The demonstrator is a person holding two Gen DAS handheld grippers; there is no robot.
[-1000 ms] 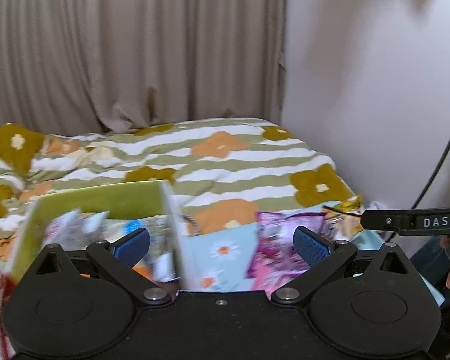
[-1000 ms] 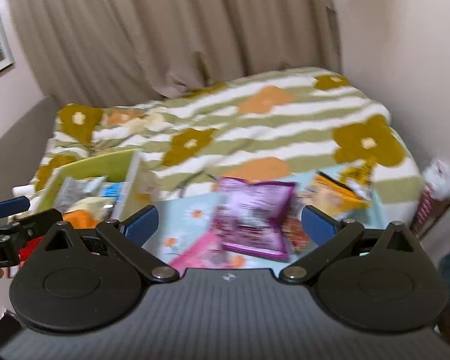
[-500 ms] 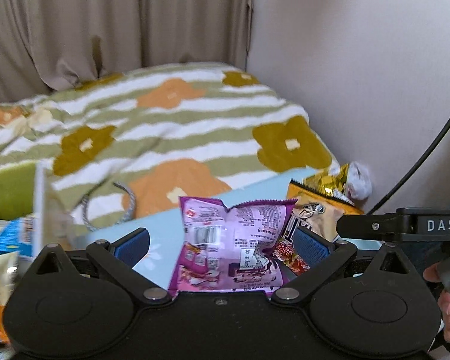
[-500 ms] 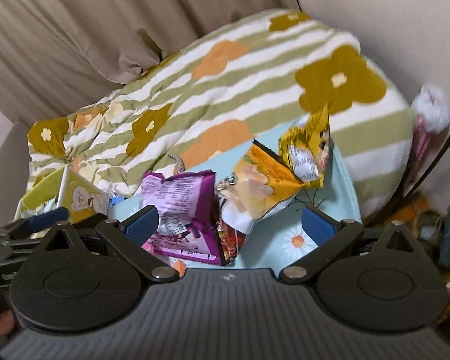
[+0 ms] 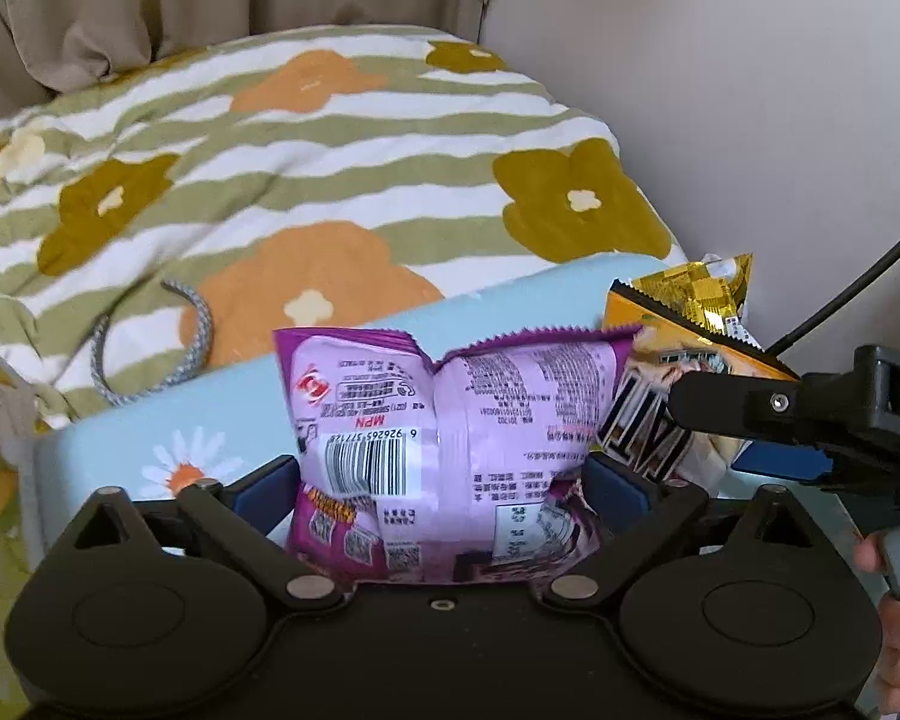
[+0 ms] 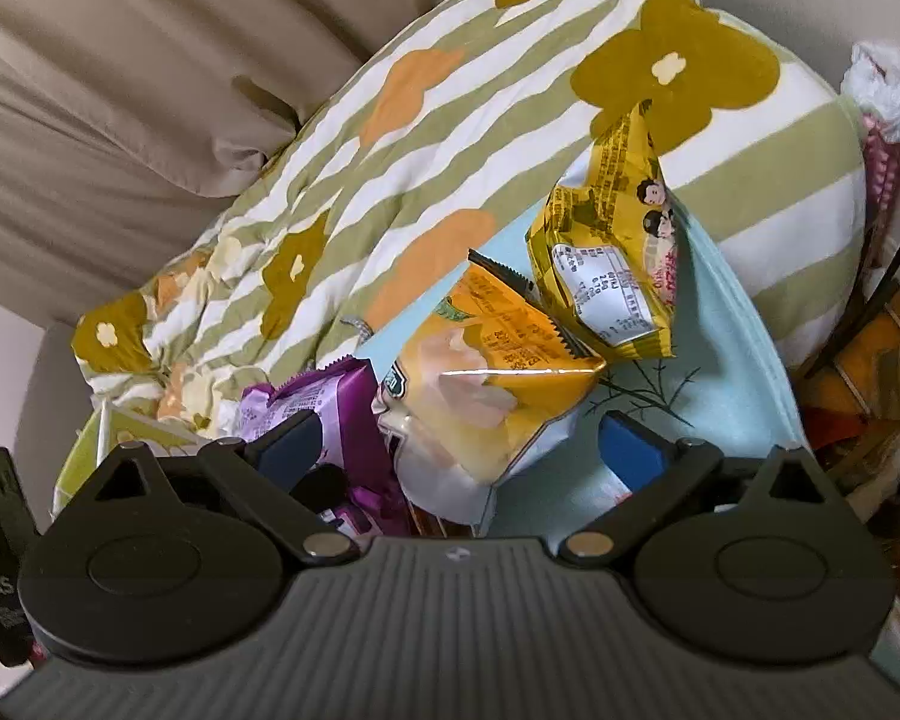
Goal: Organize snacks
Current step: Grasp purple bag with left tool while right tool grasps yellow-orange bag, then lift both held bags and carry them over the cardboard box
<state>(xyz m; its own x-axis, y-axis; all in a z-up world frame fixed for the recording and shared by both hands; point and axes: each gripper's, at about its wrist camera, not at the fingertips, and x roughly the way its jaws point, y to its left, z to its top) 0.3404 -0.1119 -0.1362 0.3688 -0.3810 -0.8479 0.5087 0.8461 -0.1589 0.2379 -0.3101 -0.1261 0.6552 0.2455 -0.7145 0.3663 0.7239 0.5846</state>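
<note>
Pick-up step: crinkled purple foil snack packet (image 5: 450, 456) is straddled by left gripper (image 5: 444, 489), jaws just narrowing, contact uncertain; firm closure is needed next. Right gripper (image 6: 459, 450) is held open, empty, over orange packet (image 6: 486, 402).

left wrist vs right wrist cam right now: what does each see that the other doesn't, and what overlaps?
Only the left wrist view: the barcode side of the purple bag, which sits between the left gripper pads as its jaws have just been closing, and a grey cord on the blanket.

Only the right wrist view: the printed face of the yellow bag, a green box at the left edge, and clutter by the wall.

Both: purple bag, orange bag, yellow bag, flowered blanket, blue mat. The right gripper is open over the orange bag.
</note>
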